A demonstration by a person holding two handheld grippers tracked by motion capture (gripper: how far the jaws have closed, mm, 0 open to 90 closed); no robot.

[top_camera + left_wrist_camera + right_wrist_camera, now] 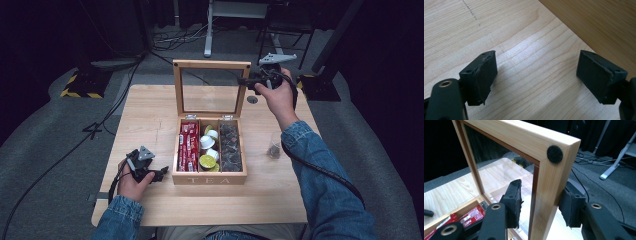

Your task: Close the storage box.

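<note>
A wooden tea box, lettered "TEA" on its front wall, sits in the middle of the light wooden table. Its glass-paned lid stands upright on two hinges at the back. Inside are three compartments running front to back. The left one is packed with red tea sachets standing on edge. The middle one holds round capsules, white and yellow-green, piled loosely. The right one is filled with dark packets; what they are is hard to say at this distance, perhaps foil-wrapped bags.

The right tongs are at the lid's upper right corner. In the right gripper view the wooden frame of the lid stands between the two pads, with a round black felt dot on the corner above them. One pad lies against the frame's outer edge, while the other still shows a gap on the glass side, so the tongs straddle the frame without yet clamping it.

The left tongs rest low on the table just beside the box's front left corner, released wide with bare wood between the pads and the box's side wall close by.

To the right of the box, a small clear glass with something dark inside stands on the table, well apart from the lid.
</note>
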